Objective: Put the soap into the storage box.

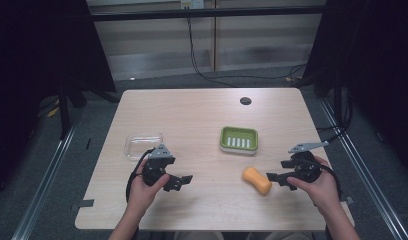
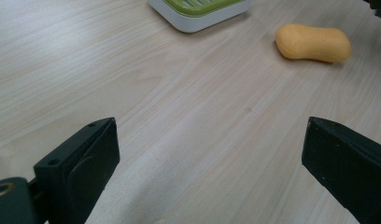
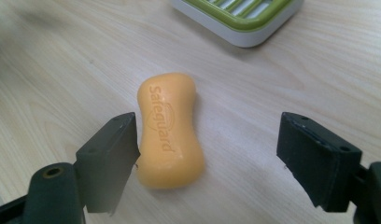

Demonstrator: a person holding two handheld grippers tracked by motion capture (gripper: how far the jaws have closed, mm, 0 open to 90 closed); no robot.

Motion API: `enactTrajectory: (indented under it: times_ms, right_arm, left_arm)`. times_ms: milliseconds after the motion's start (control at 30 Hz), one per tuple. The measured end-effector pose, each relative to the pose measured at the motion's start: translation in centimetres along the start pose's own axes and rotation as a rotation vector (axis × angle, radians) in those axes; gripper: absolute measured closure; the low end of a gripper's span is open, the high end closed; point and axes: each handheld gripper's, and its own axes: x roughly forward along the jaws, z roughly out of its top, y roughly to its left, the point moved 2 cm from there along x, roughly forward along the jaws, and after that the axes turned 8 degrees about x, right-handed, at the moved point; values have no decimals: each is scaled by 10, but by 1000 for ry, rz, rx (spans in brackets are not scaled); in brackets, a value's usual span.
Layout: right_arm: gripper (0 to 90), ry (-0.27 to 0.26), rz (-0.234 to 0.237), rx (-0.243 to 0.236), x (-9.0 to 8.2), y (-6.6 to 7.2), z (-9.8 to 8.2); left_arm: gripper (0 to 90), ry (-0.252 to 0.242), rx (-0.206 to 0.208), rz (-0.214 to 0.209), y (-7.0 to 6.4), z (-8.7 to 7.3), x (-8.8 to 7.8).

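Your right gripper sits low in its own view with its 2 jaws wide apart, gripping nothing. The orange Safeguard soap bar lies on the table at frame centre, between them, against the left jaw.

The high view is dim around its edges: the room beyond the table falls to near black on both sides, while the tabletop is evenly and softly lit, seemingly from overhead. Shadows there are short and faint; the soap casts only a thin dark rim. That picture is small and a little soft, so fine detail is lost. The left gripper view is brighter, with a pale sheen on the wood at upper left and the near jaws slightly blurred. In the right gripper view the soap is sharp, its lettering legible; the top left corner smears, perhaps from motion.
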Motion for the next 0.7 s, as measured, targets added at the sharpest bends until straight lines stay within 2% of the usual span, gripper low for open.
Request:
enactTrajectory:
  times_ms: [100, 200, 300, 333, 467, 633, 667, 700]
  right_arm:
    - [203, 15, -18, -28, 1, 4, 1]
    - [202, 20, 1, -45, 4, 9, 3]
    - [198, 49, -14, -67, 6, 13, 4]
    - [198, 51, -1, -73, 8, 15, 4]
    - [198, 102, -22, -110, 10, 20, 8]
    - [198, 160, -34, -132, 14, 26, 13]
    - [198, 174, -33, -147, 16, 27, 14]
    - [198, 187, -29, -155, 17, 28, 15]
  left_arm:
    - [43, 9, 4, -1, 1, 0, 1]
    - [43, 1, -5, -2, 2, 0, 1]
    - [42, -1, -13, -5, 2, 0, 2]
    - [41, -4, -14, -13, 1, 0, 4]
    - [42, 6, -8, -26, 0, 1, 7]
    - [42, 6, -8, -40, -3, 1, 8]
    - [41, -10, -12, -45, -4, 2, 9]
    - [41, -2, -7, -48, -4, 2, 9]
